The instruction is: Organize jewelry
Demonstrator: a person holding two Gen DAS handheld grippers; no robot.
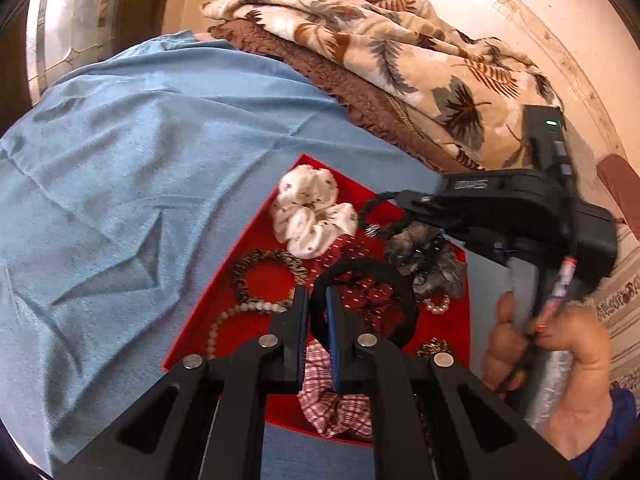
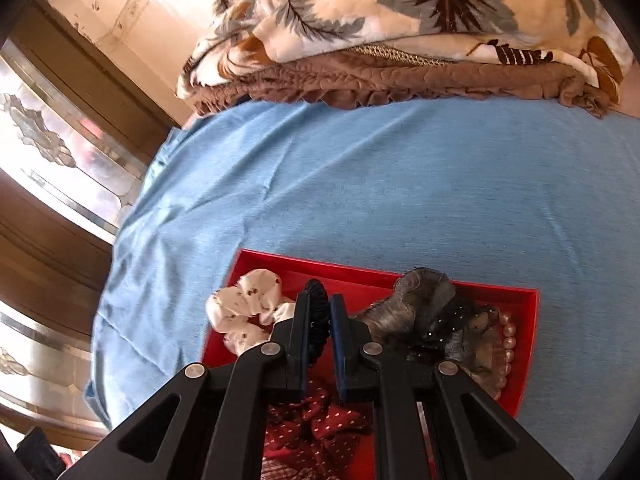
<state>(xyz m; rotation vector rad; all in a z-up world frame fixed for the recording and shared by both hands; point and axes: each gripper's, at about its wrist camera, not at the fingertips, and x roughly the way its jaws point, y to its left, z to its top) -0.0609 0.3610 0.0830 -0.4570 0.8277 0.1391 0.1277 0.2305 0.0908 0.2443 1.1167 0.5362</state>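
Note:
A red tray (image 1: pixel 240 248) lies on the blue bedsheet and holds hair ties and jewelry. My left gripper (image 1: pixel 317 300) is shut on a black hair band (image 1: pixel 394 280) that loops over a dark red dotted scrunchie (image 1: pixel 372 296). In the tray are a white floral scrunchie (image 1: pixel 312 212), a leopard-print band (image 1: pixel 272 264), a pearl string (image 1: pixel 236 316), a grey scrunchie (image 1: pixel 432 264) and a checked scrunchie (image 1: pixel 328 408). My right gripper (image 2: pixel 319 312) is shut on a black braided hair tie (image 2: pixel 318 320) above the tray (image 2: pixel 524 344), between the white scrunchie (image 2: pixel 244 312) and the grey scrunchie (image 2: pixel 432 312).
The blue sheet (image 1: pixel 140 160) covers the bed. A folded leaf-print blanket (image 1: pixel 400 48) on a brown ruffled one (image 2: pixel 360 76) lies at the far edge. The right gripper's body and the hand (image 1: pixel 560 352) holding it stand to the right of the tray. Pink pearls (image 2: pixel 508 344) lie by the tray's right wall.

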